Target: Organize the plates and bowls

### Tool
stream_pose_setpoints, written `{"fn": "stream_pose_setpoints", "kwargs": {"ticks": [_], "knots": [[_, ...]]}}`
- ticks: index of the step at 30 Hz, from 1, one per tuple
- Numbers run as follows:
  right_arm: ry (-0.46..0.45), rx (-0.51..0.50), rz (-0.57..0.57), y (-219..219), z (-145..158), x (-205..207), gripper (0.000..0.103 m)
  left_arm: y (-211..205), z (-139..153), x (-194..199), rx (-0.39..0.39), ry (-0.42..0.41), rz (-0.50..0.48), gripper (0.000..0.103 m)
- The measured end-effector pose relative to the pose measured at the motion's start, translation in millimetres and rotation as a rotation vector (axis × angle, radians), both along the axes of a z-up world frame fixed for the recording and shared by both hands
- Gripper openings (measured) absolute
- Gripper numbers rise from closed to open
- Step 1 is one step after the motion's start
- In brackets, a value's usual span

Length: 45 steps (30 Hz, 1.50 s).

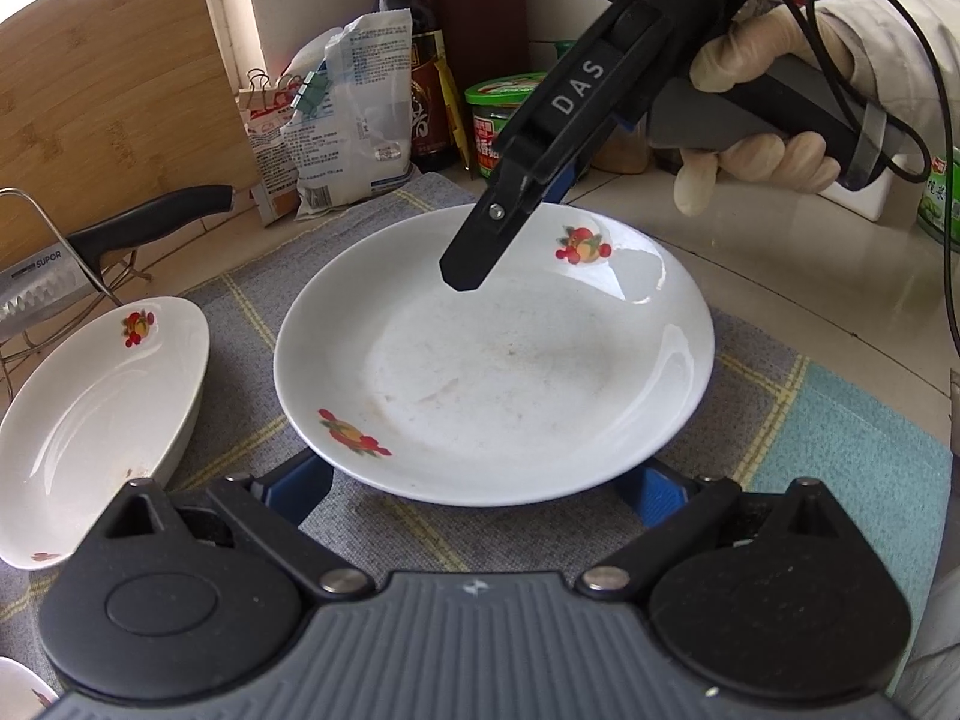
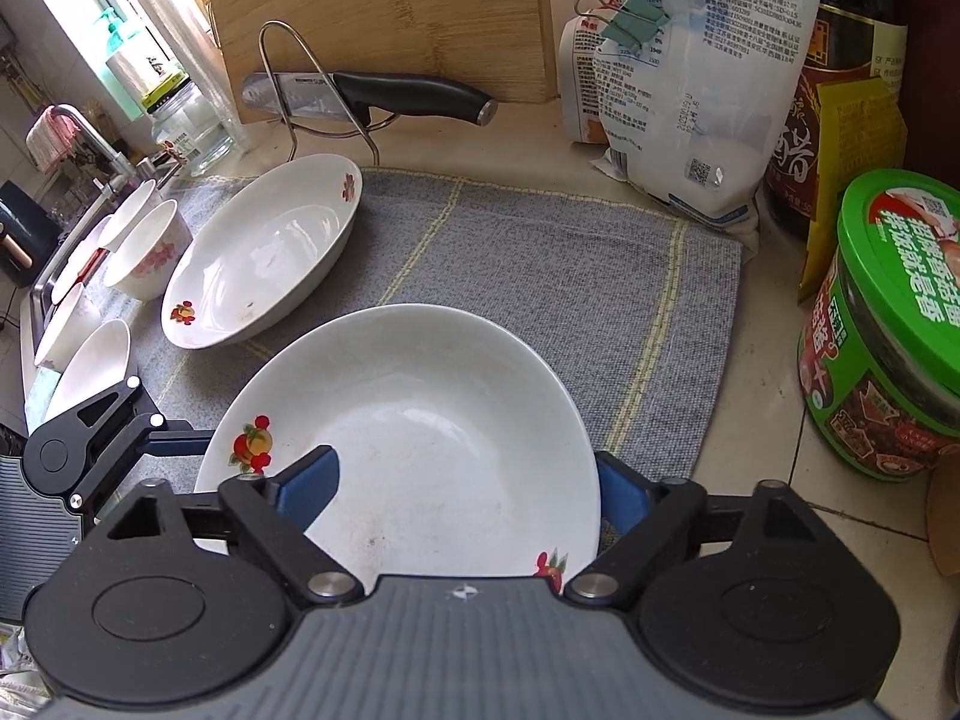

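Left wrist: round glossy white plate

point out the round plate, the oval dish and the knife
round plate (image 1: pixel 510 384), left wrist view, bare centre
oval dish (image 2: pixel 264 252), right wrist view, inner basin
knife (image 2: pixel 414 95), right wrist view, black handle

Left gripper fingertips hidden under plate rim; contact unclear. Right gripper right finger behind plate edge. Oval dish partly blocked by gripper body. Sink-side bowls overlapping, count unclear.
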State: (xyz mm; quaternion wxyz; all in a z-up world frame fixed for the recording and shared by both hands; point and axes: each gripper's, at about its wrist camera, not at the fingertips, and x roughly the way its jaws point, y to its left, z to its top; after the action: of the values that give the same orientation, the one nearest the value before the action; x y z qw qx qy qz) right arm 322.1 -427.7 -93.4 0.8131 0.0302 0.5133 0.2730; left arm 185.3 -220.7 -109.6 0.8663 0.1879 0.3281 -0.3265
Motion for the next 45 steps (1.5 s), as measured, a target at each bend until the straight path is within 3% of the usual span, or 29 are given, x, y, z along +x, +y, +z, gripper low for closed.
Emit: {"fn": "stream_pose_setpoints", "kwargs": {"ticks": [7, 16, 21, 28, 34, 45], "knots": [[-0.067, -0.052, -0.027, 7, 20, -14, 0.101, 24, 13, -13, -0.033, -0.009, 0.079, 0.101], [-0.261, -0.205, 0.002, 55, 62, -56, 0.103, 70, 55, -45, -0.099, -0.082, 0.221, 0.102], [-0.343, -0.179, 0.017, 96, 79, -89, 0.103, 104, 69, -66, -0.125, -0.119, 0.301, 0.102], [-0.316, -0.157, 0.042, 168, 69, -128, 0.103, 168, 74, -99, -0.123, -0.127, 0.382, 0.102], [-0.256, -0.124, 0.067, 220, 52, -153, 0.103, 214, 63, -118, -0.072, -0.096, 0.434, 0.102], [-0.149, -0.054, 0.164, 246, 19, -154, 0.103, 245, 35, -136, 0.005, 0.024, 0.557, 0.102]]}}
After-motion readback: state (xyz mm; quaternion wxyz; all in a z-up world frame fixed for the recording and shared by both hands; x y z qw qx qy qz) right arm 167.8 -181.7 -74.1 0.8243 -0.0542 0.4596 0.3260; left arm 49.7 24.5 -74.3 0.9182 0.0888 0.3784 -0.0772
